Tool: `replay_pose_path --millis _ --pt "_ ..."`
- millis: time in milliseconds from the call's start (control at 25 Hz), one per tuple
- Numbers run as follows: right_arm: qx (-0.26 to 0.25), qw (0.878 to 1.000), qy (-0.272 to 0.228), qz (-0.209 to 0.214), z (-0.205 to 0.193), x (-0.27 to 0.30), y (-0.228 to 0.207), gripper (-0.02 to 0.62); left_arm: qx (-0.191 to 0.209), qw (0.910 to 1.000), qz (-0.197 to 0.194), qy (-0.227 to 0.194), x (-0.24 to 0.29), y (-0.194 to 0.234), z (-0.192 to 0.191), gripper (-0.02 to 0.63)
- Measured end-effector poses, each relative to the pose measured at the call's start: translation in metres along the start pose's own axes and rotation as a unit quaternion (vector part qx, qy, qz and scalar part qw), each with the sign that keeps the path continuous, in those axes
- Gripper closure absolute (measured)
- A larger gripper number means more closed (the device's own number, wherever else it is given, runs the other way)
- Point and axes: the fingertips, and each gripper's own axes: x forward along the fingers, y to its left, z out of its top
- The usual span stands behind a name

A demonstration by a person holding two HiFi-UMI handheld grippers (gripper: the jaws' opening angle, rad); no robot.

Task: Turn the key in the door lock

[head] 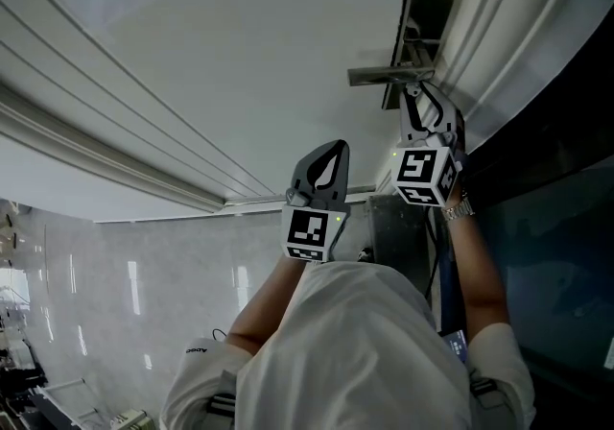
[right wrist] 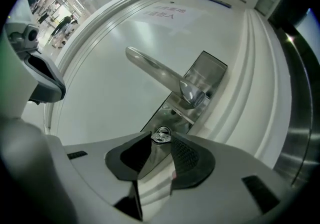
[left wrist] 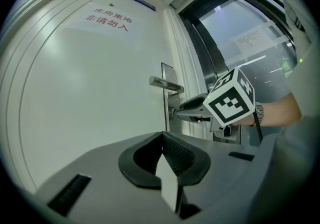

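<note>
Presently: right gripper (right wrist: 160, 141), jaws clamped on key (right wrist: 161, 134); key seated in lock (right wrist: 167, 110) below handle (right wrist: 152, 70) of white door (right wrist: 100, 83). Left gripper (left wrist: 162, 137), jaws together, empty, apart from door.

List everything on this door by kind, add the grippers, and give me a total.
door handle: 1
lock plate: 1
key: 1
sign with red print: 1
grippers: 2 (left gripper, jaws together and empty; right gripper, jaws closed on the key)
Total: 6
</note>
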Motion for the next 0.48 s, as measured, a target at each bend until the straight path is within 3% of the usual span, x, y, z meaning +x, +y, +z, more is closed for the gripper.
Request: replay_pose_path --millis 120,240,400,480 --pt "0.045 0.999 -0.013 -0.001 0.0001 0.0000 -0.0002 0.472 -0.001 1.0000 0.005 0.000 -0.0002 0.0006 -0.0003 0.597" --pt "0.142 0.989 -0.022 0.018 0.0008 0.0004 -0.0014 0.472 0.000 1.0000 0.007 0.001 -0.0007 0.0007 -0.0014 0.598" --pt "0.310 0.949 -0.025 0.056 -0.0028 0.0012 -0.0063 0.472 0.000 1.0000 0.007 0.007 0.0018 -0.0007 -0.0048 0.598" --pt "0.356 0.932 -0.026 0.064 -0.0035 0.0013 -0.0076 0.472 0.001 0.9999 0.008 0.008 0.0032 -0.0009 -0.0058 0.597"
